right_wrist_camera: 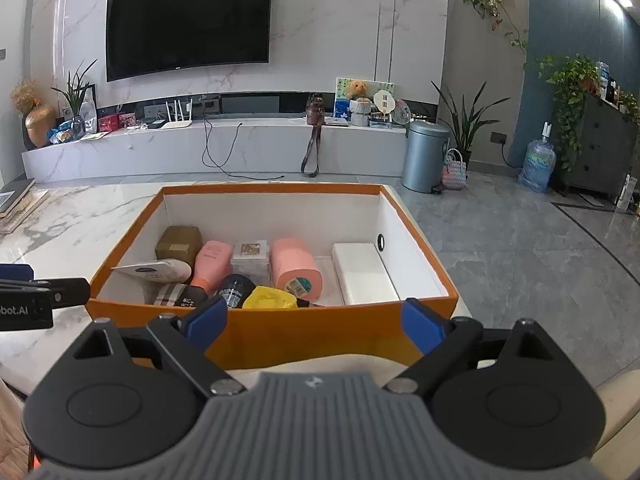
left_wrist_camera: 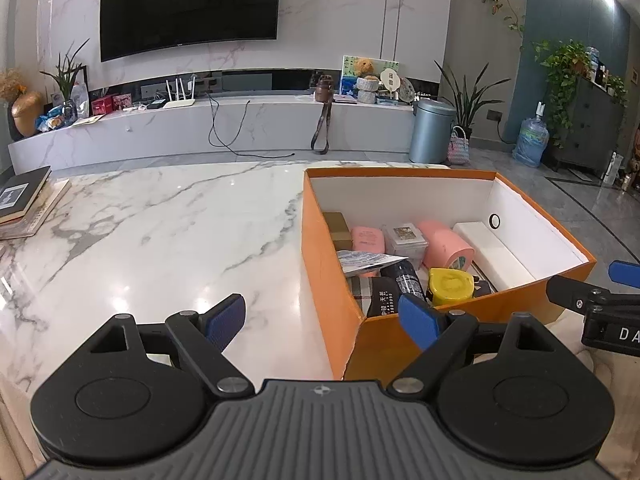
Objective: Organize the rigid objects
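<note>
An orange box (left_wrist_camera: 332, 280) (right_wrist_camera: 280, 332) stands on the marble table (left_wrist_camera: 160, 232). It holds several objects: a yellow tape measure (left_wrist_camera: 450, 286) (right_wrist_camera: 270, 299), a pink cylinder (left_wrist_camera: 446, 246) (right_wrist_camera: 294, 266), a white block (left_wrist_camera: 494, 254) (right_wrist_camera: 364, 272), a pink case (left_wrist_camera: 367, 239) (right_wrist_camera: 212, 262), a brown box (left_wrist_camera: 338, 226) (right_wrist_camera: 179, 242), a black tube (left_wrist_camera: 406, 278). My left gripper (left_wrist_camera: 322, 322) is open and empty at the box's near left corner. My right gripper (right_wrist_camera: 316, 320) is open and empty in front of the box's near wall.
A stack of books (left_wrist_camera: 24, 204) lies at the table's far left edge. Beyond the table are a TV console (left_wrist_camera: 200, 128), a metal bin (left_wrist_camera: 430, 130) and a water jug (left_wrist_camera: 530, 142). The right gripper shows at the left wrist view's right edge (left_wrist_camera: 600, 304).
</note>
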A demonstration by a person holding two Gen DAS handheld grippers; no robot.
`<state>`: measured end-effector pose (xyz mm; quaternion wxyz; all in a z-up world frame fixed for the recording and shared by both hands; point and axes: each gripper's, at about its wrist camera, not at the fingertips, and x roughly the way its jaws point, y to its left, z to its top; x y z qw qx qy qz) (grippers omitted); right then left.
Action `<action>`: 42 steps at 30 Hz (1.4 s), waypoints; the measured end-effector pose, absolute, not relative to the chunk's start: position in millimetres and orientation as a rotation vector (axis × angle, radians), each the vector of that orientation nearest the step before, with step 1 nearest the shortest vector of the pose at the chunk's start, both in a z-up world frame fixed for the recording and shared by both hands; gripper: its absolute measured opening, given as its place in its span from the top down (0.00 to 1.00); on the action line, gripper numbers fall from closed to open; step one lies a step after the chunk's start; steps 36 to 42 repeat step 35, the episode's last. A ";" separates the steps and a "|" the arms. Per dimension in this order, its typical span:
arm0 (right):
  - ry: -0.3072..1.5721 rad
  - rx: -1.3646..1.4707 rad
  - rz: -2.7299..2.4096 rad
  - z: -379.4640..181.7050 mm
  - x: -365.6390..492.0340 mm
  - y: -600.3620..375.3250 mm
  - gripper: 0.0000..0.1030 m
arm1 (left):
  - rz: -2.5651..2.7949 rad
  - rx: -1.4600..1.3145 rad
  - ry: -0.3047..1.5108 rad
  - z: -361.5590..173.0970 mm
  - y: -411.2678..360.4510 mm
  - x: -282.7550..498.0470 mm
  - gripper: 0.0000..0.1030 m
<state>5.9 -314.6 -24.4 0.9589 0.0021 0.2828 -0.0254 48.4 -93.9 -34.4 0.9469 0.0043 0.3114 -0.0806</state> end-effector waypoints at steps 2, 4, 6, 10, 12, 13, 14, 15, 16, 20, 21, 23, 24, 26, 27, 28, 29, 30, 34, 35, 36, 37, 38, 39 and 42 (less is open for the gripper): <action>0.575 0.004 -0.051 -24.3 5.5 -314.6 0.10 | -0.157 0.007 0.626 -33.7 -93.7 47.6 0.02; 0.579 -0.002 -0.053 -24.4 5.7 -313.7 0.10 | -0.150 0.005 0.619 -32.6 -92.7 46.8 0.02; 0.579 -0.004 -0.053 -24.6 5.8 -313.6 0.10 | -0.146 0.004 0.615 -32.1 -92.3 46.6 0.02; 0.581 0.008 -0.051 -24.8 5.6 -315.7 0.10 | -0.145 0.004 0.611 -31.6 -90.7 46.6 0.02; 0.585 0.016 -0.048 -25.3 6.0 -317.1 0.10 | -0.144 0.003 0.612 -31.5 -90.6 46.5 0.02; 0.586 0.019 -0.048 -25.4 6.2 -317.7 0.10 | -0.144 0.002 0.612 -31.5 -90.5 46.5 0.02; 0.587 0.021 -0.048 -25.6 6.5 -318.1 0.10 | -0.145 0.004 0.612 -31.5 -90.7 46.6 0.02; 0.588 0.022 -0.047 -25.7 6.6 -318.4 0.10 | -0.144 0.003 0.612 -31.5 -90.7 46.5 0.02; 0.588 0.022 -0.047 -25.7 6.7 -318.6 0.10 | -0.143 0.002 0.611 -31.4 -90.7 46.5 0.02; 0.585 0.024 -0.047 -25.6 6.5 -319.0 0.10 | -0.143 0.008 0.604 -31.0 -90.9 46.1 0.02; 0.585 0.025 -0.047 -25.7 6.5 -319.2 0.10 | -0.144 0.009 0.603 -30.9 -91.0 45.6 0.02; 0.587 0.028 -0.047 -26.0 6.5 -319.8 0.10 | -0.146 0.008 0.603 -31.4 -90.8 45.2 0.02; 0.589 0.028 -0.046 -26.2 6.9 -319.9 0.10 | -0.148 0.008 0.604 -31.4 -90.9 45.3 0.02; 0.591 0.028 -0.046 -26.4 7.0 -319.7 0.10 | -0.149 0.007 0.604 -31.1 -90.9 44.6 0.02; 0.592 0.027 -0.046 -26.5 7.2 -319.6 0.10 | -0.149 0.008 0.603 -31.1 -91.0 44.5 0.02; 0.593 0.027 -0.046 -26.7 7.2 -319.6 0.10 | -0.150 0.008 0.602 -30.8 -91.0 44.1 0.02; 0.592 0.027 -0.046 -26.6 7.2 -319.6 0.10 | -0.150 0.007 0.601 -30.4 -90.6 44.1 0.02; 0.593 0.028 -0.046 -26.7 7.3 -319.7 0.10 | -0.152 0.006 0.600 -30.1 -90.1 44.1 0.02; 0.593 0.028 -0.045 -26.6 7.5 -319.8 0.10 | -0.149 0.005 0.603 -29.4 -90.0 44.6 0.02; 0.593 0.028 -0.045 -26.6 7.4 -319.9 0.10 | -0.148 0.005 0.604 -29.1 -89.9 44.6 0.02; 0.593 0.028 -0.045 -26.6 7.4 -319.9 0.10 | -0.148 0.005 0.604 -29.1 -89.9 44.6 0.02; 0.593 0.028 -0.045 -26.6 7.4 -319.9 0.10 | -0.148 0.005 0.604 -29.1 -89.9 44.6 0.02; 0.593 0.028 -0.045 -26.6 7.4 -319.9 0.10 | -0.148 0.005 0.604 -29.1 -89.9 44.6 0.02; 0.593 0.028 -0.045 -26.6 7.4 -319.9 0.10 | -0.148 0.005 0.604 -29.1 -89.9 44.6 0.02; 0.593 0.028 -0.045 -26.6 7.4 -319.9 0.10 | -0.148 0.005 0.604 -29.1 -89.9 44.6 0.02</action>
